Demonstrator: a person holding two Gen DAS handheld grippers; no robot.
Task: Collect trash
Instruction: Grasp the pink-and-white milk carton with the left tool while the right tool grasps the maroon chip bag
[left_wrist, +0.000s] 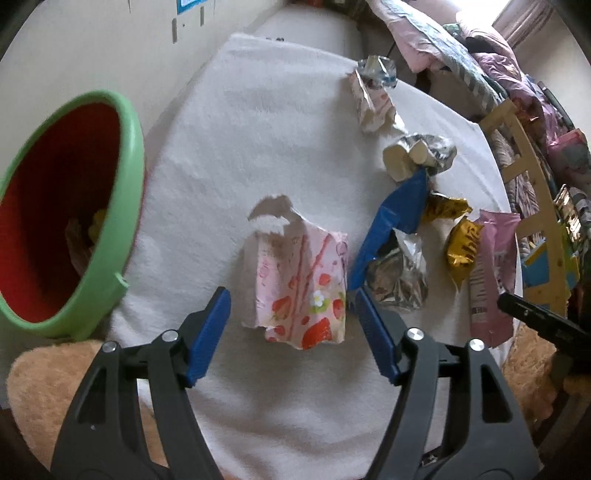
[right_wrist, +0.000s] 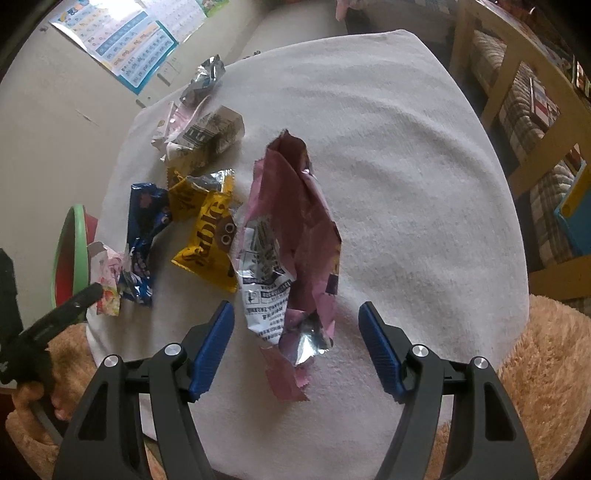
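Note:
Wrappers lie scattered on a white cloth (left_wrist: 258, 147). My left gripper (left_wrist: 291, 302) stands open over a pink strawberry-print wrapper (left_wrist: 306, 284), which lies between its blue pads without touching them. A green bin with a red inside (left_wrist: 125, 155) sits at the left with some trash in it. My right gripper (right_wrist: 297, 321) is open around the near end of a long pink and silver wrapper (right_wrist: 291, 240), pads apart from it. A yellow wrapper (right_wrist: 210, 236) and a blue wrapper (right_wrist: 144, 225) lie to the left of the long pink and silver wrapper.
More crumpled wrappers (left_wrist: 373, 99) and a silver one (left_wrist: 399, 277) lie toward the far and right side. A tan fluffy rug (right_wrist: 546, 354) surrounds the cloth. Wooden shelving (right_wrist: 517, 92) stands at the right; posters (right_wrist: 122, 40) hang on the wall.

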